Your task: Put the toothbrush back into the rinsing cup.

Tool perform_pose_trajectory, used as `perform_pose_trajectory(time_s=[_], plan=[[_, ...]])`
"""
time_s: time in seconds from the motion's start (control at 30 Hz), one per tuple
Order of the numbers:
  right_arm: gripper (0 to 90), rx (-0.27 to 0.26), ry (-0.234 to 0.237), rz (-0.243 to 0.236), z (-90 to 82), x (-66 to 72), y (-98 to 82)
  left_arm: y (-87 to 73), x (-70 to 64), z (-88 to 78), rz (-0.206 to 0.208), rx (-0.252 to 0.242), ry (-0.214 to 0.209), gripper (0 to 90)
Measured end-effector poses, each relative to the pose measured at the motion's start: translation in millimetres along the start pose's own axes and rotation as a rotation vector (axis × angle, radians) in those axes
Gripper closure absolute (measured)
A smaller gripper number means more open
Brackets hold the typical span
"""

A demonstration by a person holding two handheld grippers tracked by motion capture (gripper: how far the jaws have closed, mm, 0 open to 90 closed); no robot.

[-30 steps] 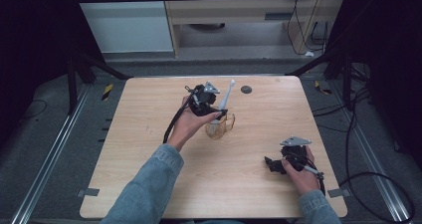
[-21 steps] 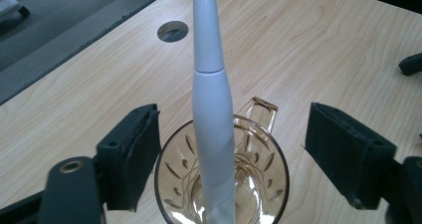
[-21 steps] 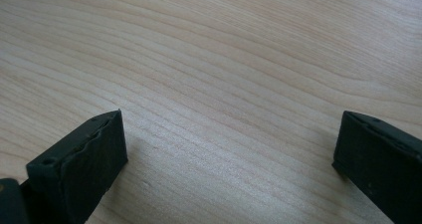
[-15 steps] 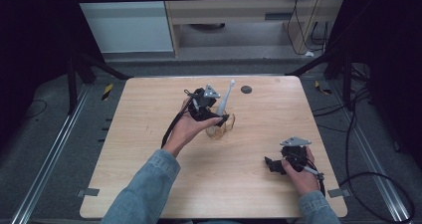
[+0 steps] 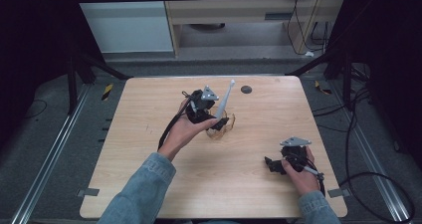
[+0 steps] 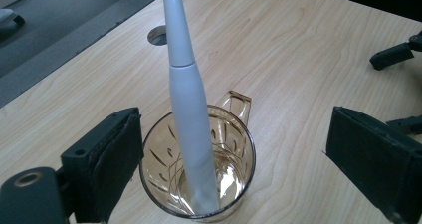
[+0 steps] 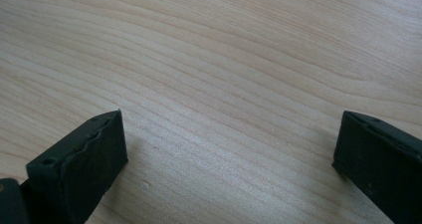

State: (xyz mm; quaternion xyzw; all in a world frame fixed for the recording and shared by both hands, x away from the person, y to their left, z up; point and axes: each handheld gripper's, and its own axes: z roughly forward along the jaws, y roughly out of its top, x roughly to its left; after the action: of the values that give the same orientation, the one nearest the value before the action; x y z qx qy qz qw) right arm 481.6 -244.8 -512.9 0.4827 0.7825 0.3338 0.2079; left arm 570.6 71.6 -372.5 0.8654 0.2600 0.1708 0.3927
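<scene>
A white toothbrush handle (image 6: 186, 94) stands tilted in an amber glass mug (image 6: 247, 149) on the wooden table (image 5: 149, 134), leaning on the rim. My left gripper (image 6: 234, 154) is open, its jaws wide on either side of the mug and touching neither mug nor brush; they have just been opening. From above, the left gripper (image 5: 215, 120) sits just left of the mug (image 5: 226, 127) and the brush (image 5: 225, 97). My right gripper (image 5: 271, 164) rests low over bare wood at the table's near right, and is open with nothing between the jaws (image 7: 229, 154).
A round dark hole (image 5: 246, 89) lies in the tabletop behind the mug. The left gripper's black cable (image 5: 169, 129) trails along the forearm. Cables and metal rails lie on the floor around the table. A pale cabinet stands beyond the far edge.
The left gripper has let go of the brush and drawn back slightly from the mug, jaws spread. The brush stays leaning in the mug. The right hand has not moved.
</scene>
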Motion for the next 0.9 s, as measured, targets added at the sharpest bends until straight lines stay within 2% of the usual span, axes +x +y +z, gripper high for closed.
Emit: perform_pose_trajectory(time_s=[0.13, 0.23, 0.7, 0.9], plan=[[0.4, 0.0, 0.0, 0.0, 0.0, 0.0, 0.0, -3.8, -1.5, -5.0, 0.01, -0.012, -0.01, 6.2], [0.3, 0.0, 0.0, 0.0, 0.0, 0.0, 0.0, -9.0, -2.2, -7.6, 0.019, 0.003, -0.016, 5.8], [0.3, 0.0, 0.0, 0.0, 0.0, 0.0, 0.0, -33.0, -11.2, -24.1, 0.028, -0.027, -0.039, 5.8], [0.3, 0.0, 0.0, 0.0, 0.0, 0.0, 0.0, -45.3, -15.4, -26.5, 0.032, -0.021, -0.048, 5.8]])
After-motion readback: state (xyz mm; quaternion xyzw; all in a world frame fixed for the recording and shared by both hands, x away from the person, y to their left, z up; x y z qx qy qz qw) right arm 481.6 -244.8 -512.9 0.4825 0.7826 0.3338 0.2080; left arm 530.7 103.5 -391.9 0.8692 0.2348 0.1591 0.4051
